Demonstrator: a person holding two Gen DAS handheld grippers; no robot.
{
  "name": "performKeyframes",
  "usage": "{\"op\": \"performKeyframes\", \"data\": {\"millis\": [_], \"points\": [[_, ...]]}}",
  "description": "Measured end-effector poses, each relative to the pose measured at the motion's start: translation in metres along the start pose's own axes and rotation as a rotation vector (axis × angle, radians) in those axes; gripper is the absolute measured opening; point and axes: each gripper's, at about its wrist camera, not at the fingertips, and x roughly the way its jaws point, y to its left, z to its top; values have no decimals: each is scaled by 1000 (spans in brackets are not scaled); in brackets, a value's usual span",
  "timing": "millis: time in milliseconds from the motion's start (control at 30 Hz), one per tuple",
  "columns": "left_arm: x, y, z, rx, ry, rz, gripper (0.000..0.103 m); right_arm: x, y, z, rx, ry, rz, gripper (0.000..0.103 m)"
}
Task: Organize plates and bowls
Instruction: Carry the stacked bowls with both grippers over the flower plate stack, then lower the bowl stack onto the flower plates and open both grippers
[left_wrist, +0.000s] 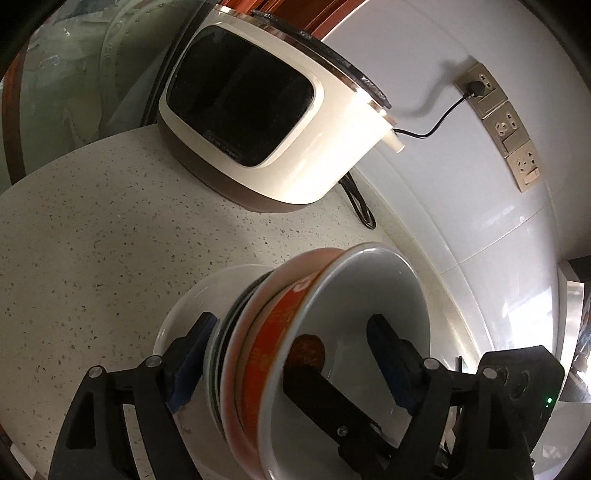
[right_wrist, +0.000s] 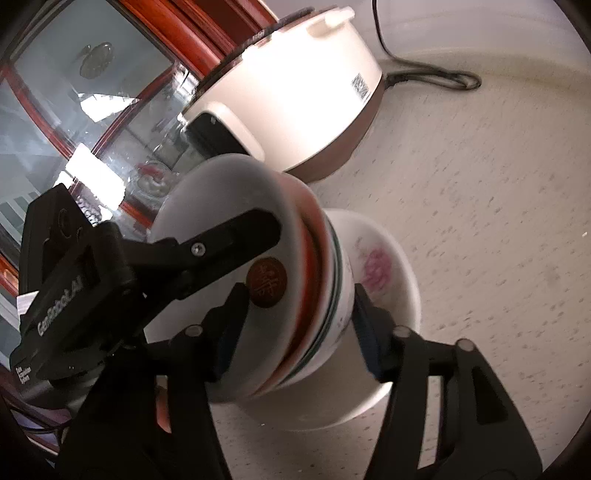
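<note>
Tilted nested bowls (left_wrist: 295, 350) between both loosened claws, over speckled counter (left_wrist: 92, 240)

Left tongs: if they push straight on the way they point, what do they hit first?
Likely the orange bowl, whose rim sits between the open left tongs; beyond it, counter.

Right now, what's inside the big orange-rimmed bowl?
Inside the orange-rimmed white bowl: a round brown emblem and one black gripper finger. The finger hides some of the bottom.
</note>
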Motion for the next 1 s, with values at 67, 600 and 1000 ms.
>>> {"op": "performKeyframes", "data": {"millis": [67, 600, 1000], "points": [[0, 1, 0, -9, -6, 2, 85, -10, -2, 1, -14, -31, -39, 72], [-12, -6, -5, 46, -87, 23, 91, -15, -6, 3, -26, -63, -61, 80], [-29, -8, -14, 154, -259, 56, 103, -18, -14, 1, -41, -139, -53, 85]]}}
